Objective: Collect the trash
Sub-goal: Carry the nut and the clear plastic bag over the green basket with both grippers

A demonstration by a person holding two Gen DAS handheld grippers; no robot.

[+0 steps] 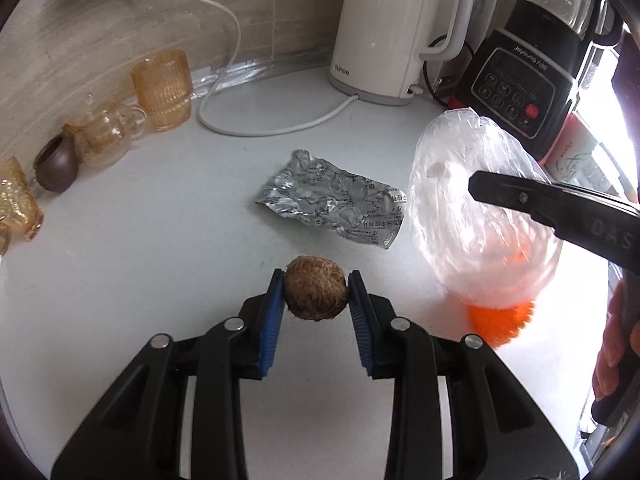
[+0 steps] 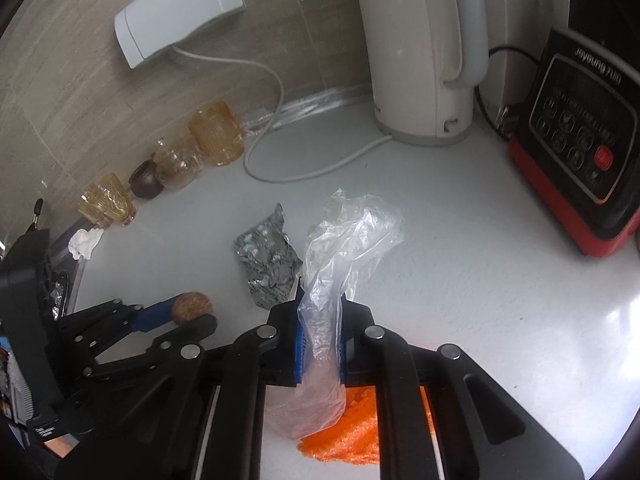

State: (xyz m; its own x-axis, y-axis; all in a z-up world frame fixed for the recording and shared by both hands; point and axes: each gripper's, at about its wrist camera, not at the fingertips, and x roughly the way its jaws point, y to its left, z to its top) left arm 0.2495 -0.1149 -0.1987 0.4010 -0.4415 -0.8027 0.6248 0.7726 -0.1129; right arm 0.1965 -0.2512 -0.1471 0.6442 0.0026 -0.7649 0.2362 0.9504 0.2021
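My left gripper (image 1: 316,292) is shut on a brown fuzzy pit (image 1: 315,293), held just above the white counter (image 1: 160,264); both also show in the right wrist view, gripper (image 2: 192,312) and pit (image 2: 191,307). My right gripper (image 2: 320,320) is shut on a clear plastic bag (image 2: 340,248), which hangs open and holds an orange spiky piece (image 2: 352,432). In the left wrist view the bag (image 1: 472,208) is to the right, with the orange piece (image 1: 500,320) at its bottom. A crumpled foil blister pack (image 1: 332,200) lies on the counter between them and also shows in the right wrist view (image 2: 266,264).
A white kettle (image 1: 392,28) with its cord (image 1: 260,128) and a black blender base (image 1: 520,88) stand at the back. Amber glasses (image 1: 162,88), a glass jug (image 1: 104,136) and a small brown pot (image 1: 56,168) line the left wall. A white tissue wad (image 2: 85,242) lies left.
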